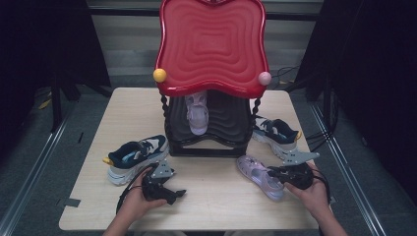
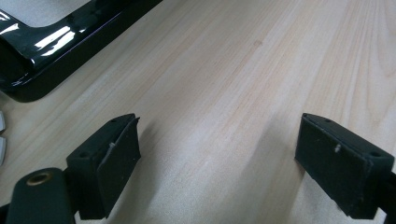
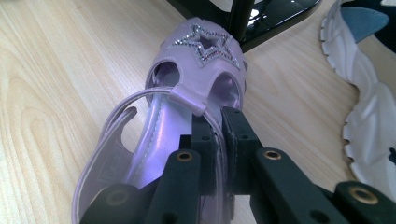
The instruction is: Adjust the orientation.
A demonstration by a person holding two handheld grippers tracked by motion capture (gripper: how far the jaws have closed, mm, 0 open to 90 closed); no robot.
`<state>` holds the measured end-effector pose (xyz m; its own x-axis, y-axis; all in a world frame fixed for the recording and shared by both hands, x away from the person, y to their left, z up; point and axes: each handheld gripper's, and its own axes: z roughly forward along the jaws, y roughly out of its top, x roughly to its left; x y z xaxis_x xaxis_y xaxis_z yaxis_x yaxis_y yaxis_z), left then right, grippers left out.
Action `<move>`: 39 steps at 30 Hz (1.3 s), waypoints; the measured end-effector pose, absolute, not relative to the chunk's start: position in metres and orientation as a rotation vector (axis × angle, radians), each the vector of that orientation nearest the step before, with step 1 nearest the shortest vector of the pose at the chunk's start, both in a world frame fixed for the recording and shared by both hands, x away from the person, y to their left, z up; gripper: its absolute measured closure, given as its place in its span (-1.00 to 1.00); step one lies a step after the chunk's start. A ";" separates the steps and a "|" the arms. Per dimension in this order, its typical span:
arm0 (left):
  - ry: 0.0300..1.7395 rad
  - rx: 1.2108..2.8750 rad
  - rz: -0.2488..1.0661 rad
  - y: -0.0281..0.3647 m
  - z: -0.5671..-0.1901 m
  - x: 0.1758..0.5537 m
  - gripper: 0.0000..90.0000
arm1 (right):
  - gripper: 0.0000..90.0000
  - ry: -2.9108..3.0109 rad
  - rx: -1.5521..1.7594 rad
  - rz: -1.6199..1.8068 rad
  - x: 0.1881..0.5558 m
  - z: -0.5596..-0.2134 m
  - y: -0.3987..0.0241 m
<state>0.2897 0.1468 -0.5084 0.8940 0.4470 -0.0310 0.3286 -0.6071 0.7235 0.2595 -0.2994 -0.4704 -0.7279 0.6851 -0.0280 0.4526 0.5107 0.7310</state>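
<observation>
You are clamping the right gripper (image 3: 218,140) on the lilac sandal's (image 3: 196,60) side strap beside the shoe rack (image 1: 209,142); lift level, left gripper (image 2: 217,154) gaping idle.

Two lilac sandals (image 1: 259,177), two sneakers (image 1: 135,157)

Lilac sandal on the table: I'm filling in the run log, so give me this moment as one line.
right hand-held gripper: shut on lilac sandal side | sandal: flat on table | left hand-held gripper: open, nothing held | second sandal: on rack
</observation>
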 end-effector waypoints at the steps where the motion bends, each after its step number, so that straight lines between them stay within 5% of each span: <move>1: 0.553 2.274 0.195 0.147 -0.508 0.290 -0.71 | 0.87 2.440 0.952 1.049 0.259 -0.470 -0.300; 39: 0.553 2.274 0.195 0.147 -0.508 0.290 -0.71 | 0.89 2.387 0.847 1.179 0.238 -0.435 -0.287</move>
